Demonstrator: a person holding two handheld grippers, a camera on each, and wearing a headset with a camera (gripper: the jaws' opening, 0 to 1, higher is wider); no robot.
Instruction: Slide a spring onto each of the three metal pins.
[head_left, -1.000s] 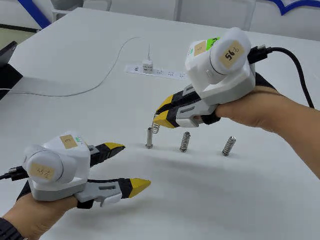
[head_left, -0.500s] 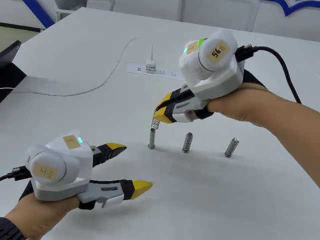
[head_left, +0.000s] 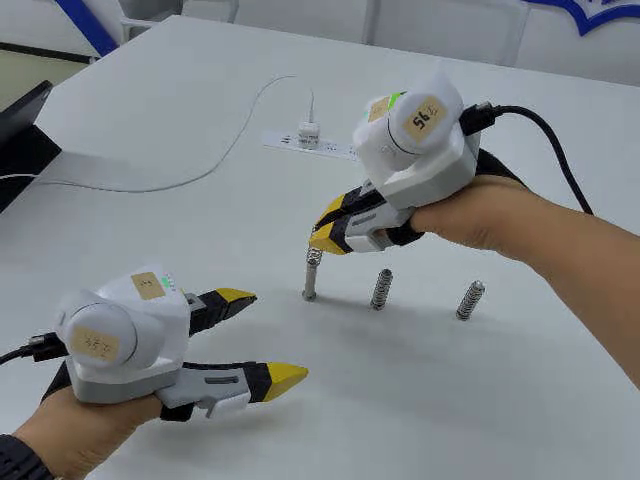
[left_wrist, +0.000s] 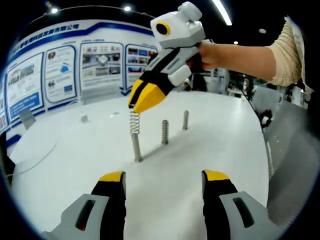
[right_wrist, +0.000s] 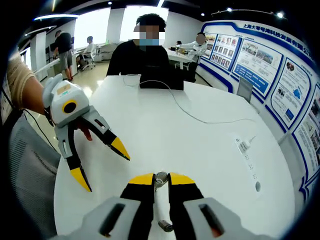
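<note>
Three metal pins stand in a row on the white table (head_left: 180, 240). The middle pin (head_left: 381, 289) and the right pin (head_left: 470, 299) each carry a spring. My right gripper (head_left: 322, 238) is shut on the top of a third spring (head_left: 314, 257), whose lower end sits over the tip of the left pin (head_left: 309, 285). In the left gripper view the spring (left_wrist: 134, 122) hangs upright from the right gripper (left_wrist: 144, 97) onto the pin (left_wrist: 136, 149). The spring's end (right_wrist: 161, 178) shows between the right gripper's tips (right_wrist: 161, 180). My left gripper (head_left: 265, 335) stands open at the lower left, holding nothing.
A white power strip (head_left: 330, 148) with a plug and a long cable lies behind the pins. A dark screen (head_left: 20, 130) stands at the table's left edge. People sit at the far side of the table (right_wrist: 150, 50).
The right gripper has carried the spring a little left and down, so its lower end now sits over the left pin's tip. The left gripper has stayed put.
</note>
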